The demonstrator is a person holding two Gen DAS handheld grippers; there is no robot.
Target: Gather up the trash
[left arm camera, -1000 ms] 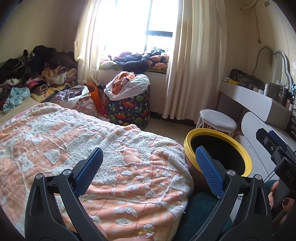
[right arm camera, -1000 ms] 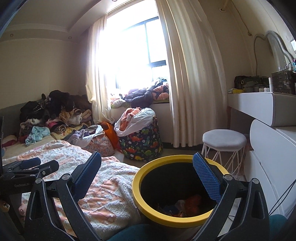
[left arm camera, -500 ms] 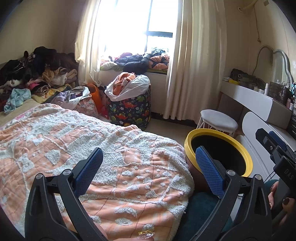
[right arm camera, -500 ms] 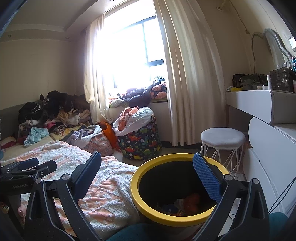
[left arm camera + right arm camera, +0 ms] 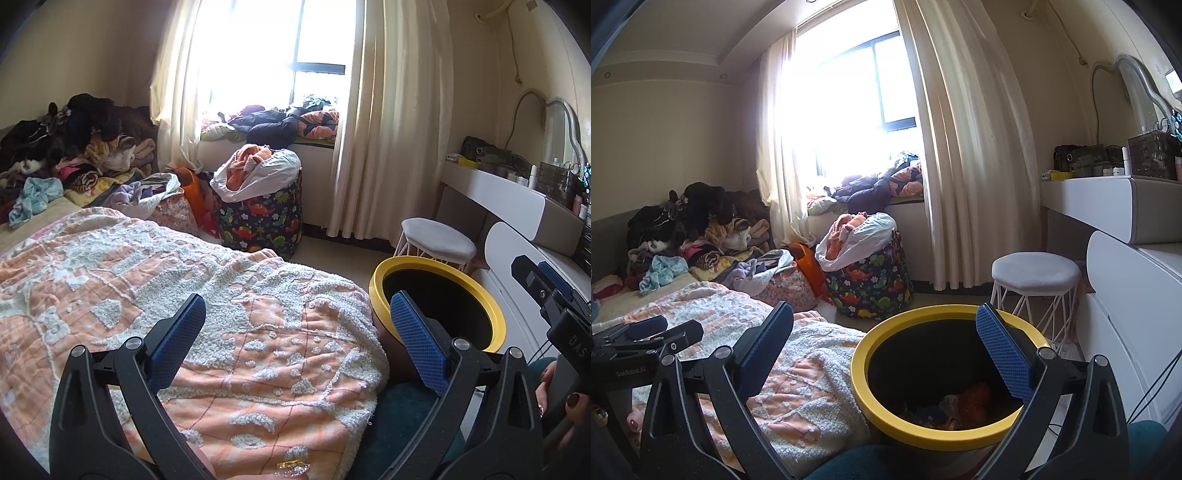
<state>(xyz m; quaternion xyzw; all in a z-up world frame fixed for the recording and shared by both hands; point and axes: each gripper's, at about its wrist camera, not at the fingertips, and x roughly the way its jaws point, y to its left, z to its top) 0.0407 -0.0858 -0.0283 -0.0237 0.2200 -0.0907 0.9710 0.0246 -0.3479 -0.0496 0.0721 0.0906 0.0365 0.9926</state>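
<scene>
A: Item one, left tongs (image 5: 295, 332). Condition?
B: Spread wide, blue pads (image 5: 419, 347) well apart, nothing between them. They hang over the peach-and-white blanket (image 5: 221, 295) on the bed.

A: Item two, right tongs (image 5: 886, 347).
B: Also spread wide and empty, held over the near rim of the bin. In the left wrist view the right unit shows at the far right edge (image 5: 546, 291).

A: Item three, the trash bin (image 5: 860, 384).
B: Round, yellow rim, black inside, standing on the floor just beside the bed's corner, the blanket edge touching or nearly touching its side. In the left wrist view it sits right of the blanket (image 5: 495, 321).

A: Contents?
B: Trash (image 5: 960, 406) at the bottom: orange, dark blue and pale scraps. Too dim to name each.

A: Surroundings?
B: White stool (image 5: 1034, 273) behind the bin; dinosaur-print hamper (image 5: 871, 284) under the window, stuffed with clothes; clothes pile (image 5: 694, 229) at the head of the bed; white dresser (image 5: 1126, 266) on the right; cream curtains (image 5: 960, 147).
</scene>
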